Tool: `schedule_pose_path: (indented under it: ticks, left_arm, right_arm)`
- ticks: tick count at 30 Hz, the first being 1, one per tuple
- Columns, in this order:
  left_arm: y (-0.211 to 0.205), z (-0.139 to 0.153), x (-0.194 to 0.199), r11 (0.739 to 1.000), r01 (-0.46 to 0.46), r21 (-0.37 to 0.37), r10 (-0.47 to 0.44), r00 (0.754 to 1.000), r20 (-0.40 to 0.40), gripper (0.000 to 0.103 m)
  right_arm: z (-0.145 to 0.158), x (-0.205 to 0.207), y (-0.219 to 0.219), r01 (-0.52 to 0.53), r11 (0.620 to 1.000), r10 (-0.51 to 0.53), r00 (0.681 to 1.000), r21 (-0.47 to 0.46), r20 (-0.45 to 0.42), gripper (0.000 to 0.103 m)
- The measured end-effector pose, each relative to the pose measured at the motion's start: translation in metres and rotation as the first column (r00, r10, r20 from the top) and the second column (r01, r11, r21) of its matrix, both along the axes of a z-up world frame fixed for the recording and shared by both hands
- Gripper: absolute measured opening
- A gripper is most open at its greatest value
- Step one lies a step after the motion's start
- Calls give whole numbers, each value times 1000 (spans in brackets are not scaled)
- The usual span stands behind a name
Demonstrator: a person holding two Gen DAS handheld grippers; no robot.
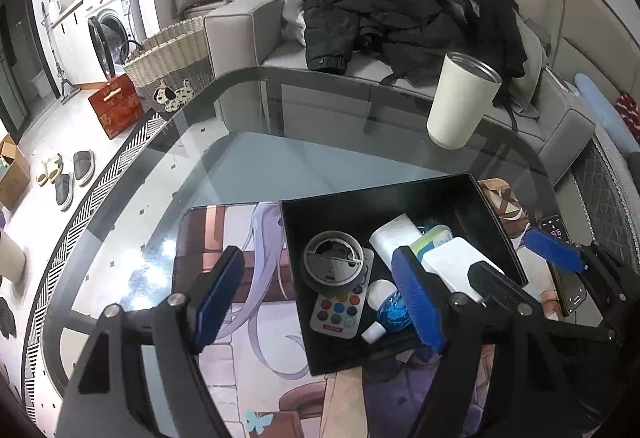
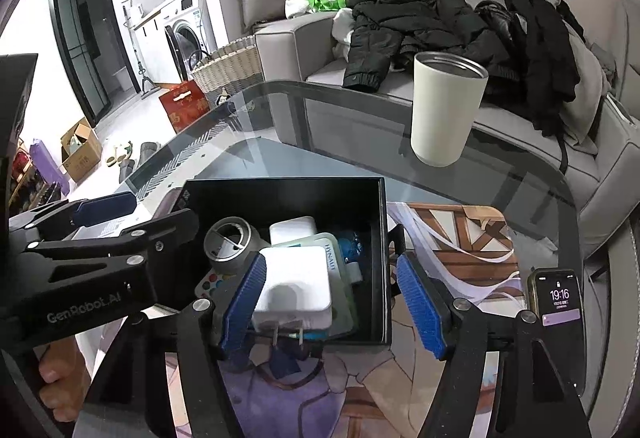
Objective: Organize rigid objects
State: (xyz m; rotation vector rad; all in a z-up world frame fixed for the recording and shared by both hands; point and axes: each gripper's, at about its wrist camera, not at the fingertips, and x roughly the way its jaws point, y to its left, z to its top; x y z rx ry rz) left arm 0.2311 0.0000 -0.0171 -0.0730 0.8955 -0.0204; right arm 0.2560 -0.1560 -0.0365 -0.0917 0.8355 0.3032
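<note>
A black open box (image 1: 360, 206) (image 2: 280, 194) sits on a printed mat on the glass table. It holds a grey round lid (image 1: 332, 262) (image 2: 230, 244), a toy remote with coloured buttons (image 1: 340, 312), a white charger (image 2: 296, 286) (image 1: 456, 264), a white tube (image 1: 394, 236), a blue ball (image 1: 390, 312) and a HYNAUT pack (image 2: 334, 264). My left gripper (image 1: 316, 298) is open over the box's left wall, holding nothing. My right gripper (image 2: 338, 308) is open over the box's near right part, its left finger beside the charger. A cream tumbler (image 1: 460, 102) (image 2: 444, 110) stands upright at the far right of the table.
A phone (image 2: 560, 318) (image 1: 560, 238) lies on the mat right of the box. A grey sofa (image 1: 248, 30) with black jackets stands behind the table. A wicker basket (image 1: 172, 62), a red box (image 1: 116, 106) and slippers (image 1: 68, 174) are on the floor at left.
</note>
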Motion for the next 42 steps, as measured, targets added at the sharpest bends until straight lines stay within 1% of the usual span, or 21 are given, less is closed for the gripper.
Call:
schedule_pose_path:
  ticks: [3, 6, 8, 11, 13, 15, 17, 18, 20, 21, 22, 24, 26, 28, 32, 36, 42]
  left_arm:
    - [1, 6, -12, 1000, -8, 1, 8, 999, 35, 77]
    - [4, 18, -30, 999, -33, -3, 34, 992, 118, 77]
    - [5, 27, -44, 1000, -21, -14, 23, 984, 177, 77]
    - [3, 35, -60, 1000, 7, -5, -6, 973, 230, 77]
    - [3, 38, -73, 1000, 21, 1, -21, 964, 266, 77]
    - [6, 39, -91, 1000, 26, -17, -19, 945, 326, 77]
    - [9, 40, -107, 999, 28, -22, -18, 933, 360, 77]
    - [9, 41, -113, 1000, 26, -18, -17, 929, 369, 78]
    - [11, 42, -126, 1000, 15, -2, -13, 919, 393, 85]
    - [11, 42, -131, 1000, 8, 0, -7, 915, 403, 92]
    - [13, 42, -138, 1000, 2, 0, -2, 906, 422, 98]
    - [15, 43, -153, 1000, -2, 13, -4, 883, 469, 102]
    - [13, 43, -162, 999, 4, 36, -21, 874, 485, 103]
    - [13, 44, -169, 999, 17, 39, -34, 866, 498, 103]
    - [14, 44, -182, 1000, 15, 24, -25, 855, 518, 103]
    - [12, 34, -182, 1000, 2, 31, -17, 871, 491, 103]
    - [16, 25, -178, 999, -34, 20, 20, 882, 470, 103]
  right_arm:
    - [7, -13, -2, -5, 1000, 5, 1000, 14, 22, 71]
    - [17, -28, -5, -16, 999, 13, 997, 32, 73, 71]
    - [25, -42, -5, -23, 999, 18, 992, 36, 125, 76]
    - [36, -58, -7, -33, 998, 22, 986, 61, 166, 78]
    - [41, -72, -9, -29, 997, 15, 980, 69, 199, 78]
    - [44, -87, -13, -19, 998, 3, 972, 68, 235, 80]
    - [47, -104, -17, 0, 998, -18, 963, 66, 269, 84]
    - [50, -114, -20, 12, 997, -32, 956, 70, 290, 84]
    - [53, -129, -25, 29, 996, -55, 941, 83, 335, 88]
    - [55, -138, -28, 31, 996, -61, 929, 88, 364, 89]
    - [57, -144, -30, 27, 996, -59, 920, 88, 388, 89]
    - [60, -155, -30, 22, 996, -57, 905, 89, 422, 90]
    - [60, -163, -30, 25, 995, -66, 900, 99, 432, 95]
    - [58, -169, -30, 22, 994, -69, 894, 110, 444, 96]
    - [52, -183, -23, -11, 995, -39, 868, 98, 495, 97]
    - [46, -183, -18, -26, 996, -19, 880, 86, 474, 97]
    - [39, -178, -16, -8, 996, -32, 900, 90, 435, 97]
